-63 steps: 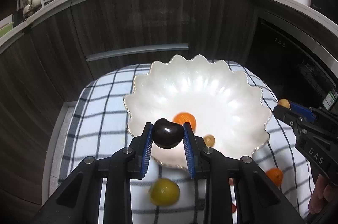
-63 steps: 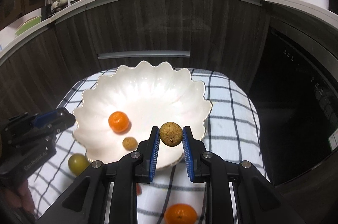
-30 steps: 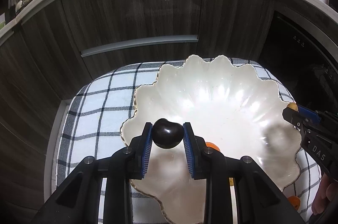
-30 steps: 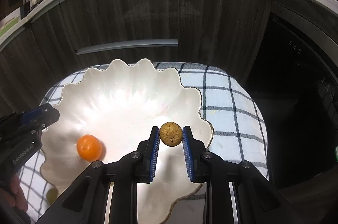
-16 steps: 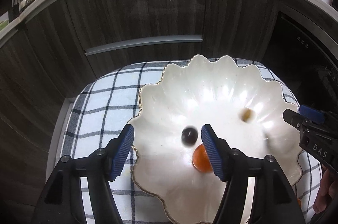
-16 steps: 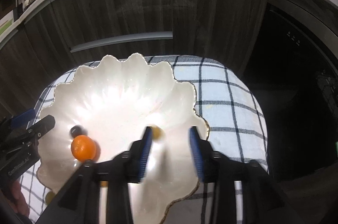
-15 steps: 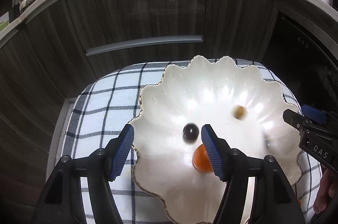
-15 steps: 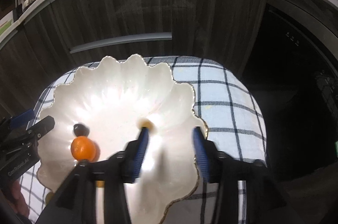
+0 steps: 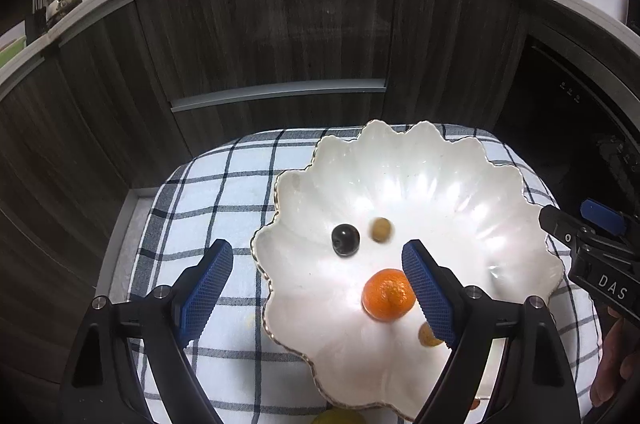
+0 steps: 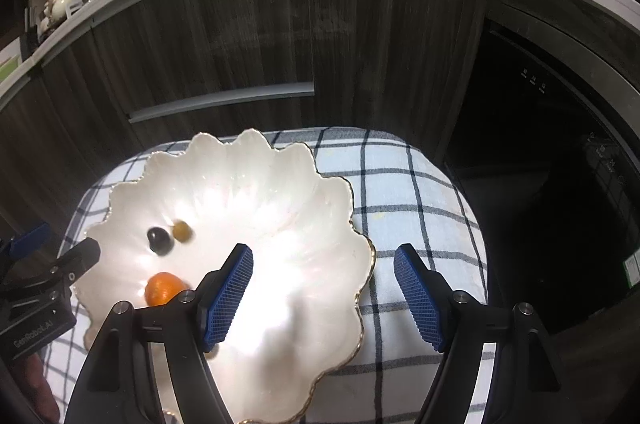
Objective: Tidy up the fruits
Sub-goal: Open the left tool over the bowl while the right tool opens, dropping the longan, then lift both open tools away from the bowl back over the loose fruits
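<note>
- Overhead, two hand-held grippers hover above a white scalloped bowl that sits on a checked cloth.
- Left gripper: jaws spread wide, holding nothing, poised over the bowl's near-left rim.
- Right gripper: jaws likewise spread and empty, one blue pad over the bowl, the other over the cloth.
- Inside the bowl lie a dark round fruit, a small tan fruit just beside it and slightly blurred, an orange mandarin nearer the camera, and another small tan piece partly hidden behind a pad.
- A yellow-green fruit peeks from the bottom edge, outside the bowl on the cloth.
- These fruits look light, smooth and likely to roll; the mandarin's skin probably gives under pressure. Gripping across the widest middle, gently, seems safest.
- The glossy bowl appears fragile.
</note>
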`<state>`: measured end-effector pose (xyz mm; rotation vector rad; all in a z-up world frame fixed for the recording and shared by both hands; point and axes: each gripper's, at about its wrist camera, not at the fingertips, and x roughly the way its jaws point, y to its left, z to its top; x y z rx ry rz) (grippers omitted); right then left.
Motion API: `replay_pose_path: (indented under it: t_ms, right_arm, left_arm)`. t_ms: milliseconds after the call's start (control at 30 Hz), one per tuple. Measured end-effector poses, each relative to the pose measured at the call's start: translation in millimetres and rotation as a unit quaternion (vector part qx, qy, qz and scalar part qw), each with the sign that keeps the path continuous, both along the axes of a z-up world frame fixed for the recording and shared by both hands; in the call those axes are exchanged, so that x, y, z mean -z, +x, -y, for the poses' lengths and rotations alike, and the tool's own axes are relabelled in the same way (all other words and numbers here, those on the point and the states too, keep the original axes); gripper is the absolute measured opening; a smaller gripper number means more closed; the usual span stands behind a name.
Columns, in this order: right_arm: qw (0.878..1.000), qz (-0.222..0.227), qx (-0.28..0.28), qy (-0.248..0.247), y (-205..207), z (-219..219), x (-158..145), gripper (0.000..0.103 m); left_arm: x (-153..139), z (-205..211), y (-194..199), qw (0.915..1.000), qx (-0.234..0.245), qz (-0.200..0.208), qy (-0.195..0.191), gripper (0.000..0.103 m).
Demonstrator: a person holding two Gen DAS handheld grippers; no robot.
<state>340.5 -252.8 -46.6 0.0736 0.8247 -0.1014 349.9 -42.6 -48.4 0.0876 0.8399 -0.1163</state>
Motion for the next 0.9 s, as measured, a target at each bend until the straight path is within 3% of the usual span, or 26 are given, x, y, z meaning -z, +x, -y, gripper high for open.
replay_pose_path:
  t_ms: [900]
  right_arm:
    - [1.000, 0.019, -0.011, 0.009, -47.3, -5.0, -17.6, 0.074]
  left_arm:
    - [-21.1, -5.1, -53.8, 0.9998, 0.003, 0.018, 0.001, 0.087]
